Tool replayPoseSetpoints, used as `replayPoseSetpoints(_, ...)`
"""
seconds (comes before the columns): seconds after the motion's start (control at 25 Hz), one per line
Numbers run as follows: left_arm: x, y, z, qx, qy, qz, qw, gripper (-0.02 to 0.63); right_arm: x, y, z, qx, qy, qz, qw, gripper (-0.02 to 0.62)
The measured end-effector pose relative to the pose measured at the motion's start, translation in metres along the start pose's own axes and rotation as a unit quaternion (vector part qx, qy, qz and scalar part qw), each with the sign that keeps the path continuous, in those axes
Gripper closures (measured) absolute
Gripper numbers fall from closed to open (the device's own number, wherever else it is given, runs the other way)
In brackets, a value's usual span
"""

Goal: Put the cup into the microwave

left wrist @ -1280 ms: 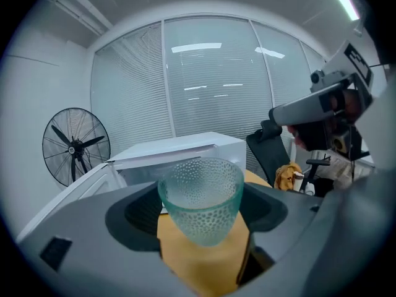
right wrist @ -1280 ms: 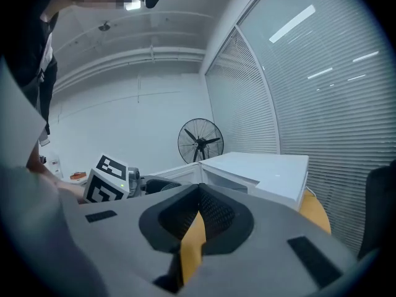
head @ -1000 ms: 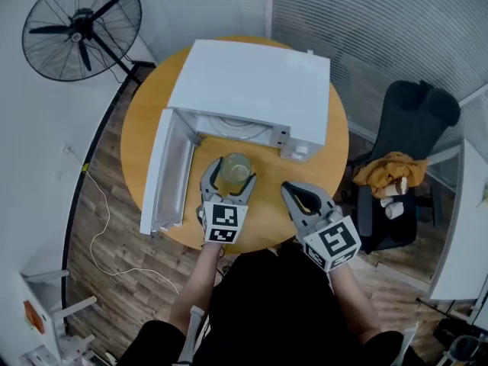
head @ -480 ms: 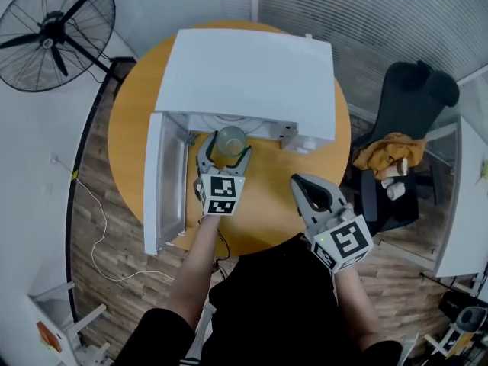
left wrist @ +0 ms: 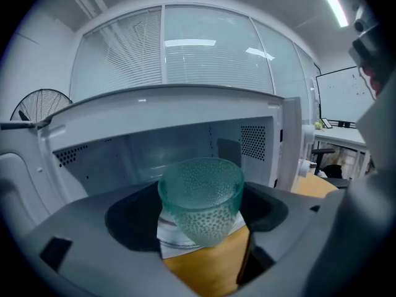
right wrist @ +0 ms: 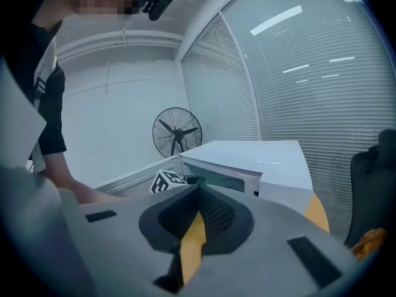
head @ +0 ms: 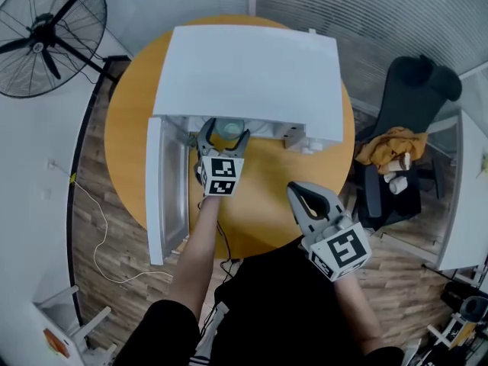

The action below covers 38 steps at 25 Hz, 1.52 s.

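Observation:
A green dimpled glass cup sits between the jaws of my left gripper, which is shut on it. In the head view the cup is at the mouth of the open white microwave, partly hidden under its top edge, held by the left gripper. The cavity and its turntable lie straight ahead of the cup. The microwave door is swung open to the left. My right gripper hangs shut and empty over the table's near right part.
The microwave stands on a round yellow table. A floor fan is at the far left, and a black chair with a yellow cloth is on the right. A cable trails on the wooden floor.
My left gripper has carried the cup forward from over the table to the microwave's opening. The right gripper has stayed almost where it was.

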State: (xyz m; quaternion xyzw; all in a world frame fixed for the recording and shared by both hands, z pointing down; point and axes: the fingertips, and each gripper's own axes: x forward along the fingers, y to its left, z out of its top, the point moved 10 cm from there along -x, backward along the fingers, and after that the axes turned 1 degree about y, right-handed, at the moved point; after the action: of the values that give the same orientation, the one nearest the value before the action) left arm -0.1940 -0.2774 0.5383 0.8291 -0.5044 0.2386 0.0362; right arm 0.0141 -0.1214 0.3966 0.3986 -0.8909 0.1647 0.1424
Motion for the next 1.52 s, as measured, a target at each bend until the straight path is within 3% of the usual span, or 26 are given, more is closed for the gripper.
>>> replayPoseSetpoints(0.76,0.043,0.009,-0.011,0.007,-0.009,-0.01,0.9999,0.232,0.018,0.005,-0.006,0.015,0.022,0.0,1.0,0.586)
replayPoseSetpoints(1.52,0.082,0.022,-0.007,0.001,-0.068,-0.007,0.9977,0.234,0.02,0.006,-0.011,0.024,0.03,-0.003,0.999,0.586)
